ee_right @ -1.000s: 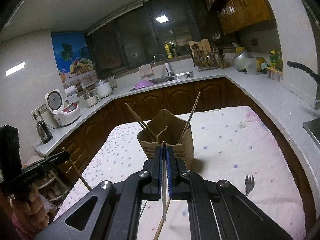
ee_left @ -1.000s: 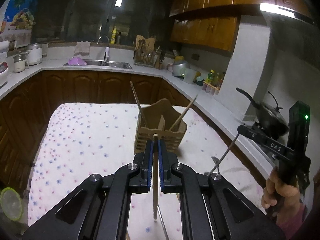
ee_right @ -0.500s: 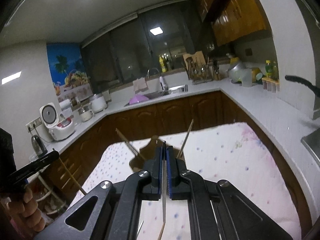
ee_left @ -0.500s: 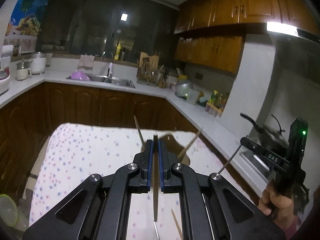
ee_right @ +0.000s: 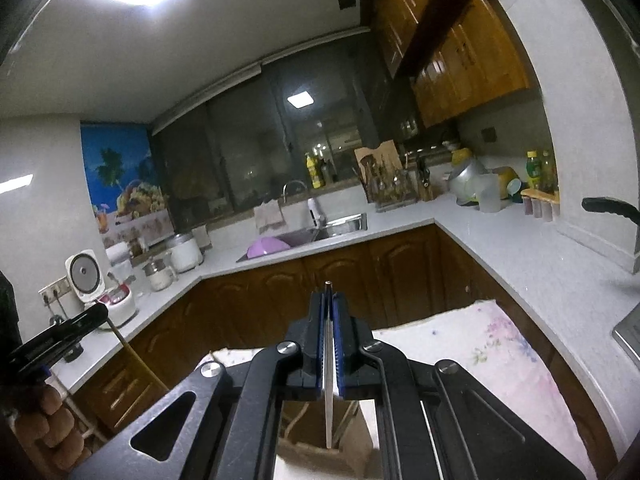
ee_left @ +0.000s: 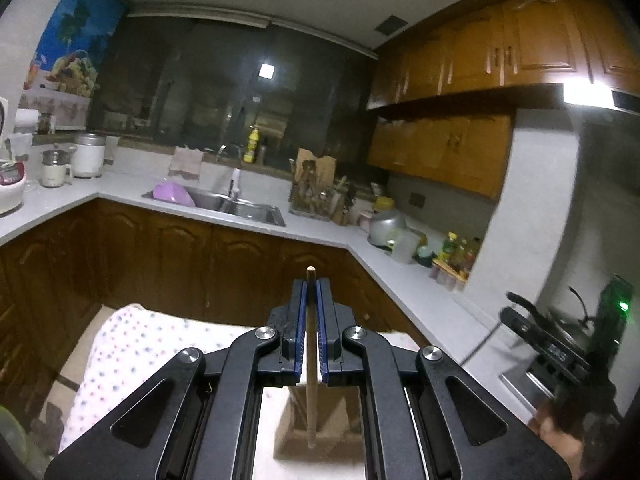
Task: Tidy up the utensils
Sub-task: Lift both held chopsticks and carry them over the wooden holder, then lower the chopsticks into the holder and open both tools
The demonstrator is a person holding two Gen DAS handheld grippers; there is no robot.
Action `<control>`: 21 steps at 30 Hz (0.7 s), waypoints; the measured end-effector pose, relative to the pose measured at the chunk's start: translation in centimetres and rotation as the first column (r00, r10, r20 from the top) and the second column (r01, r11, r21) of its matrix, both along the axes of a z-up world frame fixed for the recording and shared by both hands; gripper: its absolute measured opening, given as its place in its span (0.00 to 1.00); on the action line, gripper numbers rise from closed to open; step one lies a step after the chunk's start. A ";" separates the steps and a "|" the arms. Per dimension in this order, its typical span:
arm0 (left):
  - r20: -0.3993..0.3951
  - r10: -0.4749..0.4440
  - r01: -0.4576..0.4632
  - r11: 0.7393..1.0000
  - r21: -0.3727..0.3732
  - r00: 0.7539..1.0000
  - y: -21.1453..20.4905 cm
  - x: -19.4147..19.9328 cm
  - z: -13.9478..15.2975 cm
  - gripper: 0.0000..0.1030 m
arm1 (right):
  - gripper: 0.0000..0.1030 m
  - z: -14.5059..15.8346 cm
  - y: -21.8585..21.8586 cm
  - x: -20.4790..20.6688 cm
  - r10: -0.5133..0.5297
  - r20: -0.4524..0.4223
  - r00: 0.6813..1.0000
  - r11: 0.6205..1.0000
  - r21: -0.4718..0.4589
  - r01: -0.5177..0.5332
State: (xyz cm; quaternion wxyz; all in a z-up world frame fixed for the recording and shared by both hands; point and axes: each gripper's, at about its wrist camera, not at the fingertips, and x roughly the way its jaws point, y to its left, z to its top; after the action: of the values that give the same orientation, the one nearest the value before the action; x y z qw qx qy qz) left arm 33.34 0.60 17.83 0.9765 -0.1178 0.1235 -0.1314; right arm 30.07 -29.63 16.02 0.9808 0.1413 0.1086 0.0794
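My left gripper (ee_left: 311,286) is shut on a wooden chopstick (ee_left: 310,380) that hangs down over the wooden utensil holder (ee_left: 316,428), seen below between the arms. My right gripper (ee_right: 329,298) is shut on a thin metal utensil handle (ee_right: 329,384) that points down into the same holder (ee_right: 316,440). The right gripper also shows at the right edge of the left wrist view (ee_left: 560,344), and the left gripper at the left edge of the right wrist view (ee_right: 60,332), holding its chopstick (ee_right: 136,356). The holder's contents are mostly hidden.
The holder stands on a table with a dotted white cloth (ee_left: 132,340). Behind are dark wood cabinets (ee_left: 180,264), a white counter with a sink (ee_left: 224,200), a knife rack (ee_left: 316,188), a rice cooker (ee_right: 96,284) and a pan on the stove (ee_left: 568,320).
Both grippers have tilted up and moved in over the holder. The table and holder have dropped to the bottom of both views, with the held utensils now over the holder.
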 end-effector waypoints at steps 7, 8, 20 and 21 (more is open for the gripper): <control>-0.011 0.052 -0.052 0.998 -0.045 0.999 -0.4 3.2 -2.3 0.04 | 0.04 -1.8 0.6 2.5 -0.015 -0.017 1.000 1.000 -0.015 0.015; -0.017 0.060 -0.060 0.997 -0.049 0.998 -0.4 3.6 -2.9 0.04 | 0.04 -2.1 0.6 2.7 -0.014 -0.022 1.000 1.000 -0.015 0.014; -0.124 0.062 -0.066 0.997 -0.028 0.990 -1.5 5.9 -9.5 0.05 | 0.04 -8.1 0.9 4.6 0.002 -0.149 0.989 1.000 0.010 0.000; -0.133 0.057 -0.061 0.998 -0.021 0.989 -1.7 6.0 -9.9 0.05 | 0.04 -8.3 0.9 4.7 0.003 -0.155 0.988 1.000 0.011 -0.001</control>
State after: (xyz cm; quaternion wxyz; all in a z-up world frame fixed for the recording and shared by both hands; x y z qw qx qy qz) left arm 39.33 -1.07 7.89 0.9682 -0.1419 0.1826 -0.0959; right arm 34.74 -28.78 7.75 0.9685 0.1526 0.1842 0.0697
